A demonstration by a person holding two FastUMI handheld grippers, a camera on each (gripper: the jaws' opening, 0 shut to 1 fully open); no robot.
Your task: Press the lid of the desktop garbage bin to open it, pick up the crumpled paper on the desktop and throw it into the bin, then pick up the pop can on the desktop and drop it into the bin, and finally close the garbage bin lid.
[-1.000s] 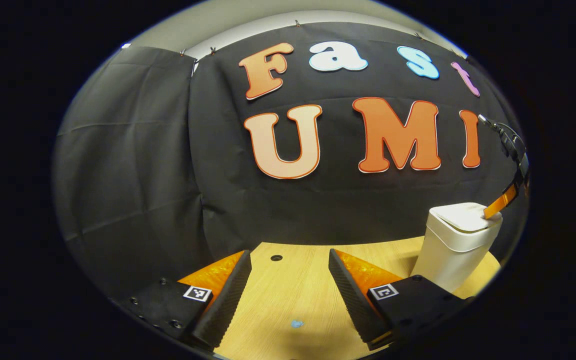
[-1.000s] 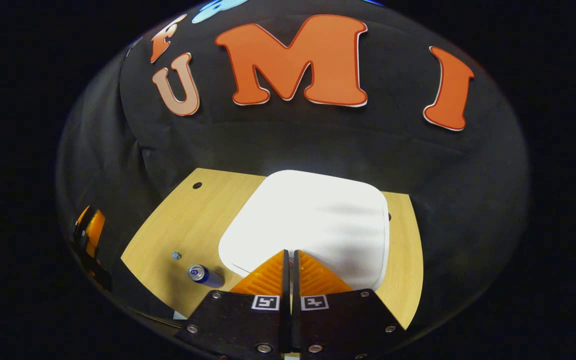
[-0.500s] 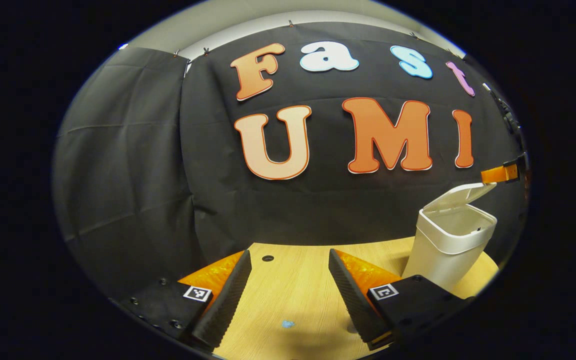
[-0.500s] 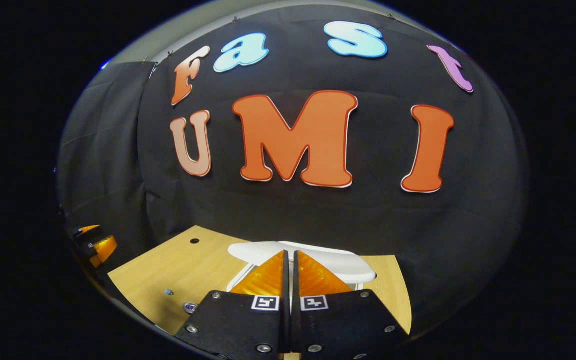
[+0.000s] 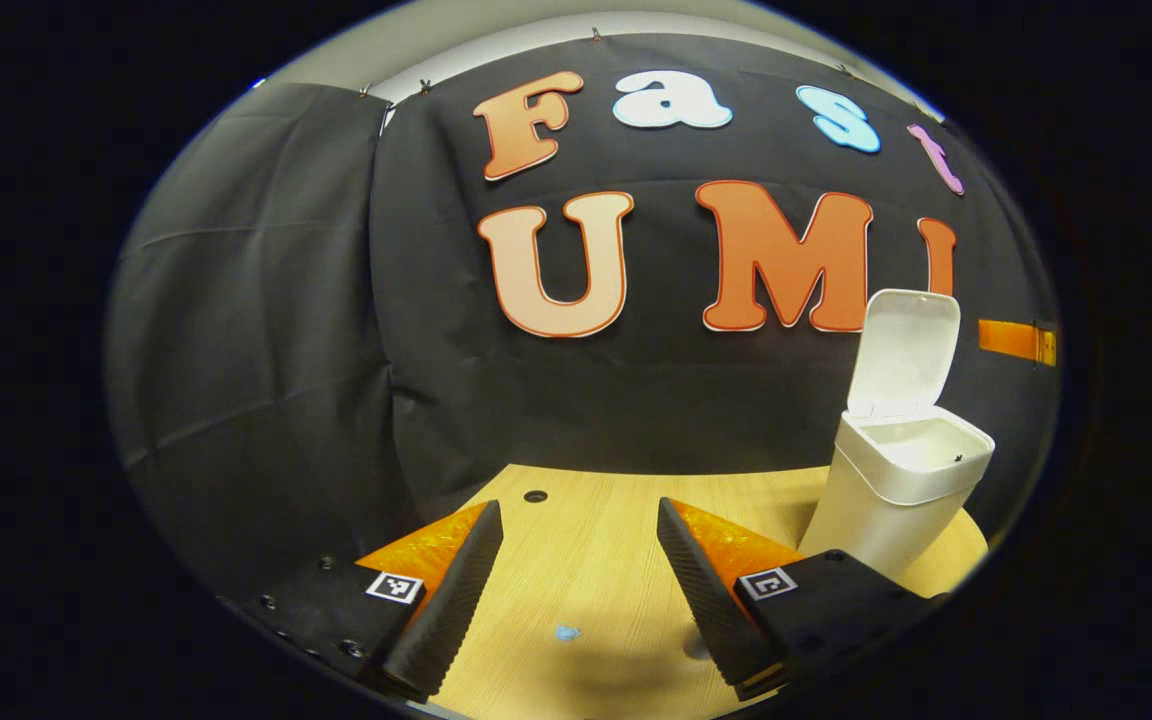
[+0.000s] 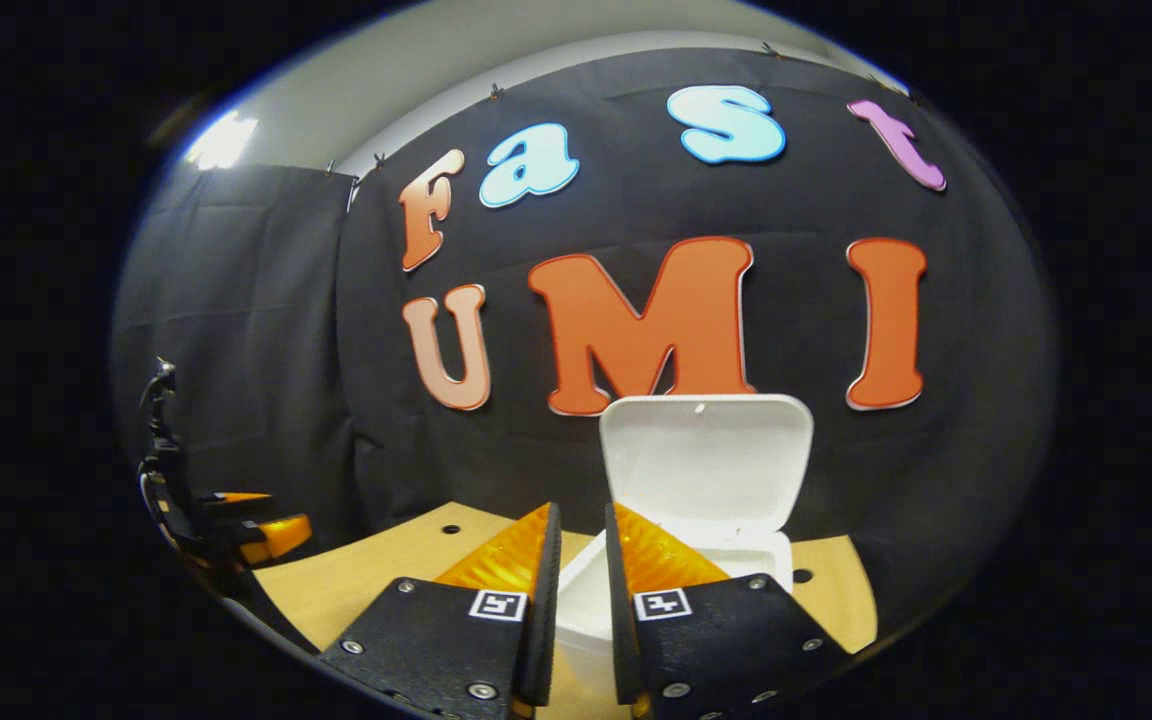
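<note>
The bin (image 5: 891,490) stands at 3 o'clock on the desk (image 5: 586,560) with its lid (image 6: 704,465) upright, mouth clear for waste, while the left gripper (image 5: 576,590) hovers spread and empty and the right gripper (image 6: 581,590), barely parted, holds nothing.

A white desktop garbage bin (image 5: 886,500) stood upright on the far right part of the pale wooden desktop (image 5: 586,560), before the black cloth wall. Its hinged lid (image 5: 904,350) was swung fully up, standing nearly vertical above the rear rim and showing its pale underside (image 6: 706,462). The mouth of the bin lay open.
</note>
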